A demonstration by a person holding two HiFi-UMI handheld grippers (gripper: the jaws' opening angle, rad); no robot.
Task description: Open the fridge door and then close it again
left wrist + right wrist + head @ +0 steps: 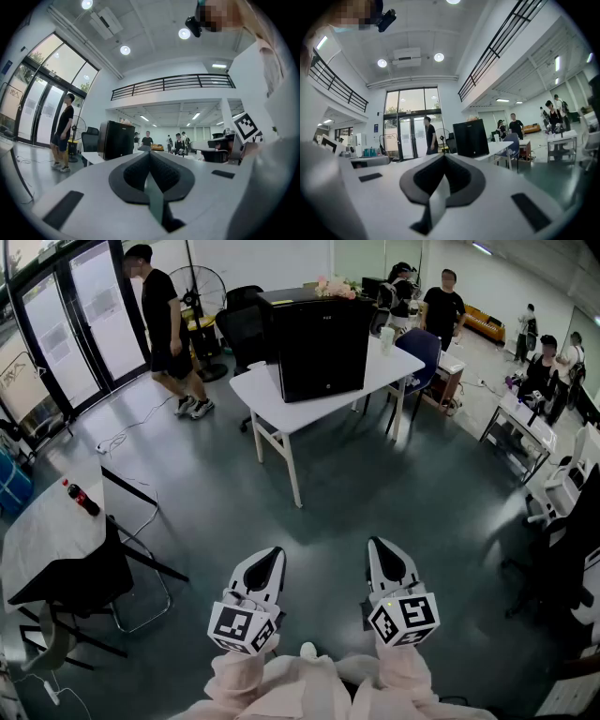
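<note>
1. Head view: the fridge [319,343] is sitting on the white table [272,404] across the room, door shut and well apart from both grippers. Its handle is too small to make out. The left gripper [271,557] and right gripper [379,546] are pointing toward it side by side, with the sleeves [246,681] getting cut off at the bottom edge. Open floor is lying between the grippers and the table. A side table [42,531] carrying a cola bottle [81,497] is crowding the left edge. A person in black [161,320] is standing left of the white table.
2. Left gripper view: the jaws are pressing together with nothing between them. The fridge is showing left of centre, and the gripper body is covering most of the table under it.
3. Right gripper view: the jaws are meeting too, holding nothing. The fridge is showing just right of centre. The gripper body is hiding the table's left part, and the floor to the right is lying open
</note>
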